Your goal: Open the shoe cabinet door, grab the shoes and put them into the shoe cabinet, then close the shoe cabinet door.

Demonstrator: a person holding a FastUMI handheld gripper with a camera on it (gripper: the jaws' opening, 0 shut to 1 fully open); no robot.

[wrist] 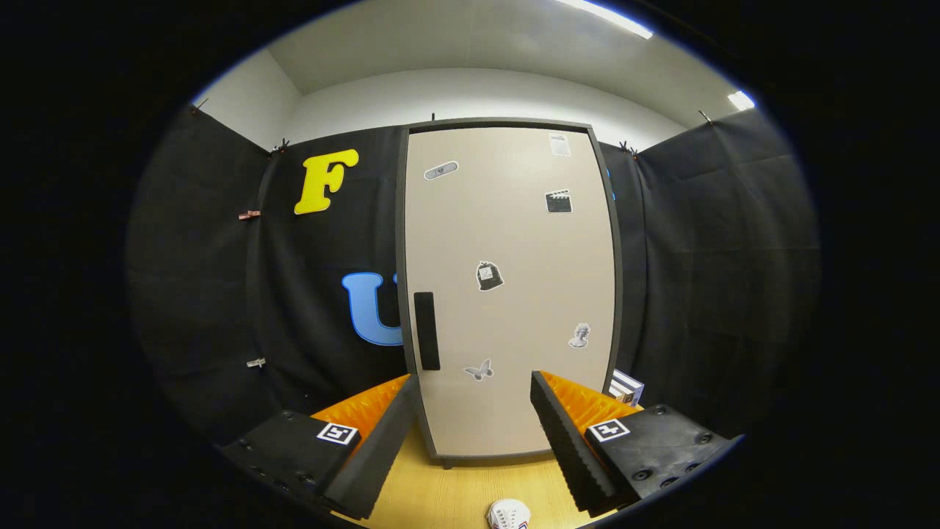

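Facing shut cabinet door [507, 294]; hand-held gripper [470, 433] open

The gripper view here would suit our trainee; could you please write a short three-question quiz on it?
1. True or false: the shoe cabinet door is shut.
2. The gripper fingers are: A) open, holding nothing; B) shut on the shoe; C) shut on the handle.
3. Fill in: the black handle sits near the door's ____ edge.

Key:
1. True; the door sits flush in its frame.
2. A; the white shoe lies on the wooden floor between the fingers, untouched.
3. Left.
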